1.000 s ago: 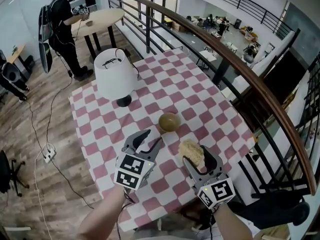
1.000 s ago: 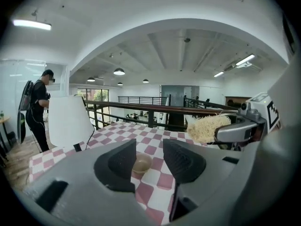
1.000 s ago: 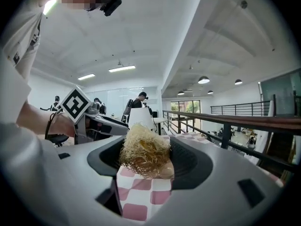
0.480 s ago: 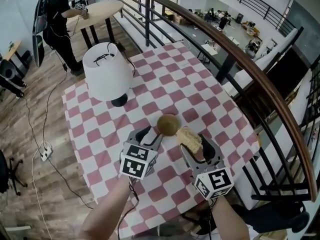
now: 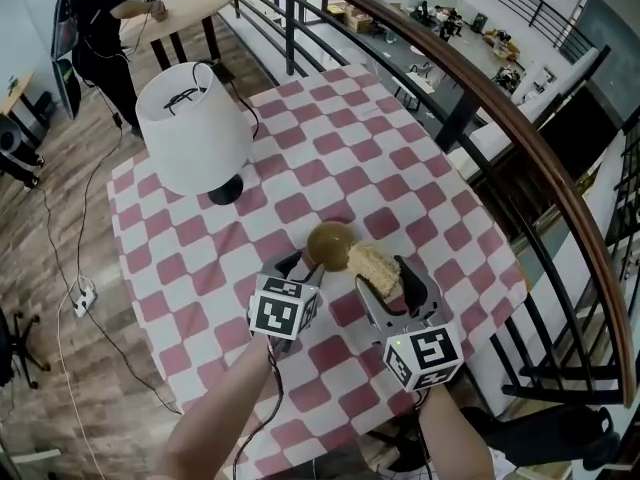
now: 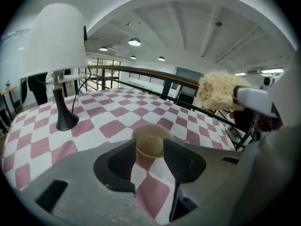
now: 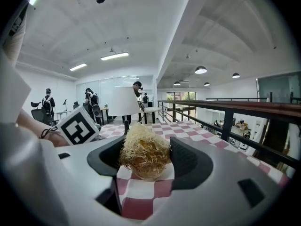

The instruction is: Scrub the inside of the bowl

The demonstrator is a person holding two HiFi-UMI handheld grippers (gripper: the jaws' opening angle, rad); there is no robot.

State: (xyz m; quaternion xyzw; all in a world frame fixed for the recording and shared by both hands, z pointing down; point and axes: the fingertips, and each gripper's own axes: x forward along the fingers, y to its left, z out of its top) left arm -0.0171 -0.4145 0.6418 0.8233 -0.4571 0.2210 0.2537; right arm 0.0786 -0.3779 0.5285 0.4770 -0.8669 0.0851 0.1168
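Note:
A small tan bowl [image 5: 330, 244] stands upright on the red-and-white checked table [image 5: 330, 138]. My left gripper [image 5: 300, 265] sits at its near side. In the left gripper view the bowl [image 6: 151, 139] lies just beyond the fingertips, both of which hide part of it. The left gripper [image 6: 150, 152] is open by a narrow gap that shows only tablecloth. My right gripper [image 5: 385, 273] is shut on a straw-coloured fibre scrubber [image 5: 372, 263], held just right of the bowl and above the table. The scrubber [image 7: 145, 152] fills the gap of the right gripper [image 7: 146, 157].
A white-shaded lamp [image 5: 190, 133] on a black base stands at the table's far left. A dark railing with a wooden handrail [image 5: 480, 98] runs along the table's right side, with a drop beyond it. A person [image 5: 95, 8] stands at another table far left.
Both grippers have moved forward to the bowl. The scrubber now sits right beside the bowl's rim, and the left jaws have drawn closer together at the bowl's near side.

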